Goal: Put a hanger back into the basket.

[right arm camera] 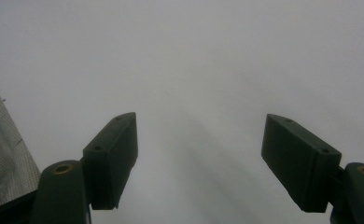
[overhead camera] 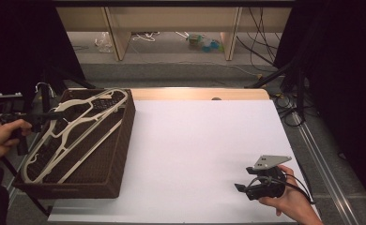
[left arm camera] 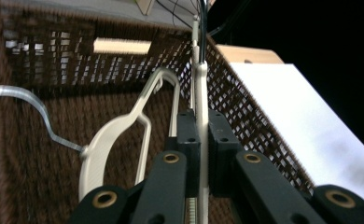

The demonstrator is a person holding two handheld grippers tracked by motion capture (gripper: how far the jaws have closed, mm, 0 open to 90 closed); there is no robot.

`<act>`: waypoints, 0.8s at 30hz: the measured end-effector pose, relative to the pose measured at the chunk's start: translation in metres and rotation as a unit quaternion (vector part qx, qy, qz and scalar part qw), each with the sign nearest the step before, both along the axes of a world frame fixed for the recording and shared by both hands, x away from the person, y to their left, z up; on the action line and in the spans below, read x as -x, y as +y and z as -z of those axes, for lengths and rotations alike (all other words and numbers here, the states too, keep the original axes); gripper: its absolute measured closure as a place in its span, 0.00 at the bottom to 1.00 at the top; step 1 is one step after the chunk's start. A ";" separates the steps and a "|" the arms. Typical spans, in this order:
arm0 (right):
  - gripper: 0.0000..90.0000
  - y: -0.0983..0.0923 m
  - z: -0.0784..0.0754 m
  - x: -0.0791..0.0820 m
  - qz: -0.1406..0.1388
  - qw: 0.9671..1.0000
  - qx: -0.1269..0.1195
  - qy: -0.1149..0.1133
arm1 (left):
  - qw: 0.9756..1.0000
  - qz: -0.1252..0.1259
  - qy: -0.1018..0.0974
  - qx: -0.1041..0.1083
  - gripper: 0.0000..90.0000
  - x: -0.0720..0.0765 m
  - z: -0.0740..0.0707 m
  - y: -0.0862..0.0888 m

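A brown wicker basket (overhead camera: 123, 145) stands at the table's left edge with several cream plastic hangers (overhead camera: 80, 125) lying in it. My left gripper (overhead camera: 58, 114) reaches over the basket's left rim from a hand at the far left. In the left gripper view the gripper (left arm camera: 200, 122) is shut on a thin cream hanger bar (left arm camera: 201, 88) that runs upright between the jaws. A second hanger (left arm camera: 106, 140) with a metal hook (left arm camera: 17, 93) lies on the basket floor (left arm camera: 35, 158). My right gripper (overhead camera: 241, 187) rests open near the front right of the white table (overhead camera: 195, 145), and its own view shows the gripper (right arm camera: 199, 154) holding nothing.
The white table top (left arm camera: 311, 121) stretches right of the basket wall (left arm camera: 245, 112). A wooden strip (overhead camera: 195, 93) edges the table's far side. Beyond it are wooden furniture legs (overhead camera: 118, 40), floor cables (overhead camera: 261, 51) and dark curtains on both sides.
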State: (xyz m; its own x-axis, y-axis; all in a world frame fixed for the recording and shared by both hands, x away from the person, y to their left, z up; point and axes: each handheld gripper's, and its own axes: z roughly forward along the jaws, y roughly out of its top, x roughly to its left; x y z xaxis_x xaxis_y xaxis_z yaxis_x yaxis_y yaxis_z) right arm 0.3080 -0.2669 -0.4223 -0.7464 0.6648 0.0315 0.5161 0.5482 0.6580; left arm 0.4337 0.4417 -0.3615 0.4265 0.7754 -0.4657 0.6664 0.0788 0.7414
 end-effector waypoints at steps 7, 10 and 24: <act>0.31 0.002 0.002 0.000 0.002 1.000 -0.004 0.005 | 1.000 -0.007 0.021 0.000 0.95 -0.004 0.016 -0.002; 0.31 0.001 0.004 -0.002 -0.003 1.000 -0.001 -0.004 | 1.000 -0.013 0.024 0.009 0.95 -0.003 0.021 0.000; 0.34 -0.001 0.003 -0.002 -0.006 1.000 0.004 0.008 | 0.995 -0.061 0.064 -0.049 0.91 -0.013 0.046 -0.001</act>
